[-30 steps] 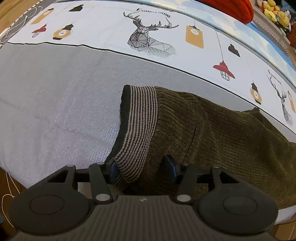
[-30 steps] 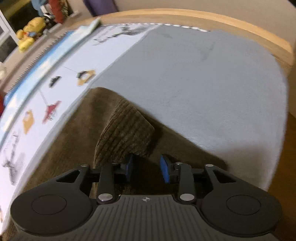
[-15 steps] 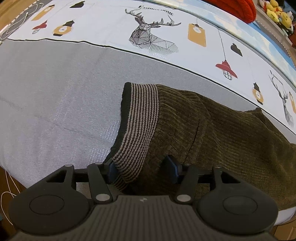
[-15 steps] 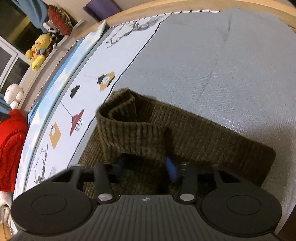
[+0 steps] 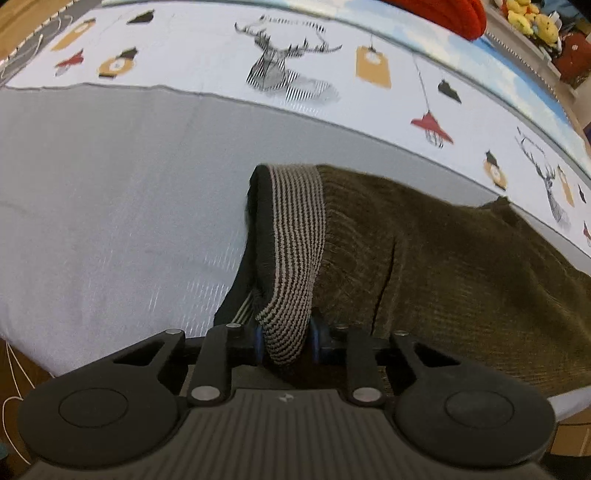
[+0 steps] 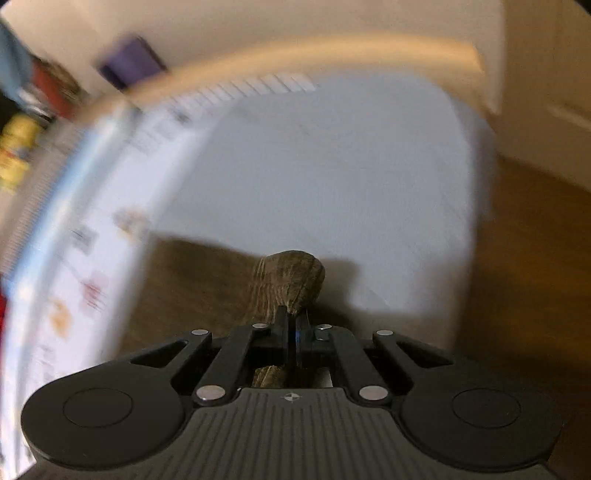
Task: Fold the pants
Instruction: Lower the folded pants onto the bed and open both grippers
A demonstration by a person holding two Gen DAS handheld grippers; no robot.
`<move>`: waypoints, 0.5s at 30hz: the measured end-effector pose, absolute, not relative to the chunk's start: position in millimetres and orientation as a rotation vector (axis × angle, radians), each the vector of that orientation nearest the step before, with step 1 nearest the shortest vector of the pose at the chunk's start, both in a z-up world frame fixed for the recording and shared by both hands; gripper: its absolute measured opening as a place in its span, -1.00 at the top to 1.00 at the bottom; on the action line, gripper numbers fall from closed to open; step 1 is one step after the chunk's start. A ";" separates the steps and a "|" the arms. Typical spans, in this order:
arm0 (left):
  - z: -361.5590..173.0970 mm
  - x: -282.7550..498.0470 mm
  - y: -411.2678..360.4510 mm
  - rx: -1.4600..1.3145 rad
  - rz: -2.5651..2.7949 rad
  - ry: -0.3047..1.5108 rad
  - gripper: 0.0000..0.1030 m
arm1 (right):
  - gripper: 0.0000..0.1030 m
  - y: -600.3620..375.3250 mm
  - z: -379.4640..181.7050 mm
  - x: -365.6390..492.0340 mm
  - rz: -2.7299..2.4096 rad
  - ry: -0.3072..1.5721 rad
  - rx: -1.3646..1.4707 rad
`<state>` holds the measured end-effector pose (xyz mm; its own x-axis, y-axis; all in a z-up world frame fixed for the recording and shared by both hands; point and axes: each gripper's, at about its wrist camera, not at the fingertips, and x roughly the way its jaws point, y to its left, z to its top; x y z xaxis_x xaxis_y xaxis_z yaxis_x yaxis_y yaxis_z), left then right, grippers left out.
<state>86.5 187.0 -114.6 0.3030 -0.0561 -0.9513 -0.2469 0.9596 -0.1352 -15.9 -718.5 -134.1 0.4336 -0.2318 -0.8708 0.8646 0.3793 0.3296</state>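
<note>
Olive-brown corduroy pants (image 5: 461, 280) lie across a grey blanket (image 5: 110, 203). Their striped waistband (image 5: 295, 229) stands up at the pants' left end. My left gripper (image 5: 286, 338) has its jaws closing, and the blue pads pinch the near end of that band. In the blurred right wrist view, my right gripper (image 6: 293, 332) is shut on a bunched piece of the pants' leg (image 6: 288, 277), which sticks up above the pads. The rest of the pants (image 6: 199, 288) lies flat to the left behind it.
A white sheet printed with deer and lamps (image 5: 288, 70) runs along the far side of the blanket. A red knit item (image 5: 443, 14) and plush toys (image 5: 528, 18) lie beyond it. The bed's wooden frame (image 6: 332, 48) curves behind, with brown floor (image 6: 524, 258) at right.
The left jaws have closed in on the striped waistband, which now stands up more. The right jaws have shut on a fold of the leg, and that view has swung and blurred.
</note>
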 end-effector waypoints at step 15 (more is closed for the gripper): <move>-72.0 86.1 170.1 -0.189 0.063 0.999 0.19 | 0.48 -693.4 -115.7 11.6 -0.706 0.843 0.692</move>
<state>86.1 170.1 -72.0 0.5412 -0.0336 -0.8402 -0.1396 0.9817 -0.1292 11.6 -693.4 -115.7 0.4758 -0.2703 -0.8370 0.7764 0.5762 0.2552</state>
